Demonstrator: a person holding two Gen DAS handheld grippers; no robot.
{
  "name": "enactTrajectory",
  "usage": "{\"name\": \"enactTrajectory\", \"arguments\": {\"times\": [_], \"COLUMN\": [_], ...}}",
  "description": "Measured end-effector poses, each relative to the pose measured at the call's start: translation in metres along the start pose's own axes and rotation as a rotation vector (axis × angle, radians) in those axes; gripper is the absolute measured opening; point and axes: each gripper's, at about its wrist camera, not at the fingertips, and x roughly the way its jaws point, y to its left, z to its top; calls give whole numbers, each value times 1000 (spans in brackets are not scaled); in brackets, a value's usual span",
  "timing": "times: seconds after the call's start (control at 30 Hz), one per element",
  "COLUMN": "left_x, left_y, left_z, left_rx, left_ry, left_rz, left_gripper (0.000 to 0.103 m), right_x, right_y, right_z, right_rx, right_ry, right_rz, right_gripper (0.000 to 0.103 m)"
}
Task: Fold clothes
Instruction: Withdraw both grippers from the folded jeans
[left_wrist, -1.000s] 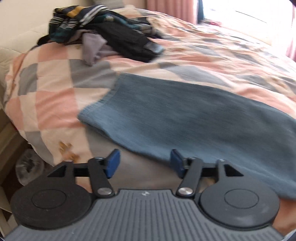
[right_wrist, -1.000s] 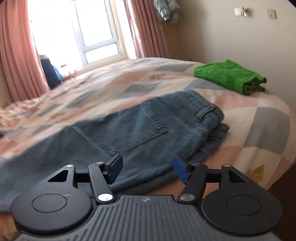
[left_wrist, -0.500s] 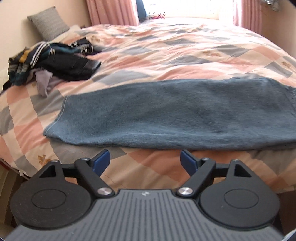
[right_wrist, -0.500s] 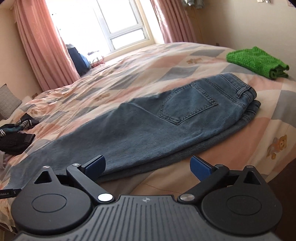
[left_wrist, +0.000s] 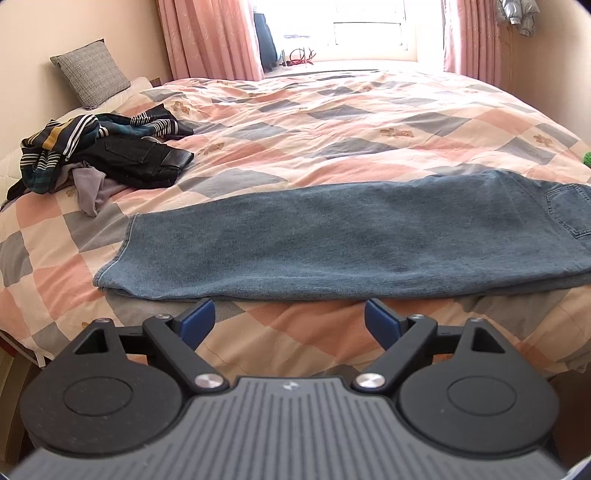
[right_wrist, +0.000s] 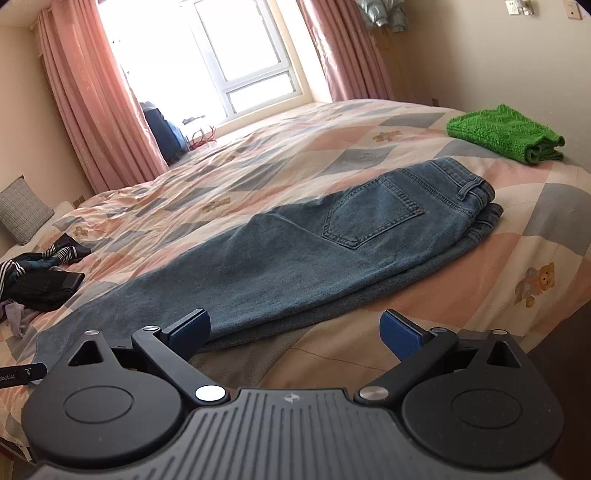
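Observation:
Blue jeans (left_wrist: 332, 236), folded lengthwise, lie flat across the near part of the bed, hem to the left and waistband to the right; the right wrist view shows them too (right_wrist: 314, 266), back pocket up. My left gripper (left_wrist: 286, 321) is open and empty, just short of the jeans' near edge. My right gripper (right_wrist: 295, 328) is open and empty, near the jeans' near edge toward the waist end.
A pile of unfolded dark and striped clothes (left_wrist: 99, 155) lies at the left of the patchwork quilt (left_wrist: 332, 122). A folded green knit (right_wrist: 506, 134) sits at the right corner. A grey pillow (left_wrist: 90, 72) leans on the left wall. The bed's front edge is right below the grippers.
Both grippers have drawn back and up from the jeans and opened wider. The views have swung to show the whole length of the jeans.

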Motion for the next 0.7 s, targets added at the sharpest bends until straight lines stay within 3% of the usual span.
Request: {"name": "enactTrajectory", "arguments": {"times": [0.13, 0.3, 0.47, 0.6, 0.7], "left_x": [-1, 23, 57, 88, 114], "left_y": [6, 31, 94, 164, 218], "left_z": [-3, -16, -26, -39, -48], "left_rx": [-20, -140, -374, -616, -801], "left_ry": [1, 37, 33, -21, -47], "left_rz": [-38, -134, -164, -117, -81], "left_gripper": [88, 89, 86, 78, 60], "right_x": [-1, 14, 44, 67, 83], "right_y": [1, 2, 6, 3, -1], "right_z": [0, -3, -2, 2, 4], "right_rx": [7, 7, -14, -15, -1], "right_ry": [-1, 45, 117, 155, 175], "right_rz": [5, 11, 10, -3, -12], "right_gripper": [101, 101, 101, 101, 101]}}
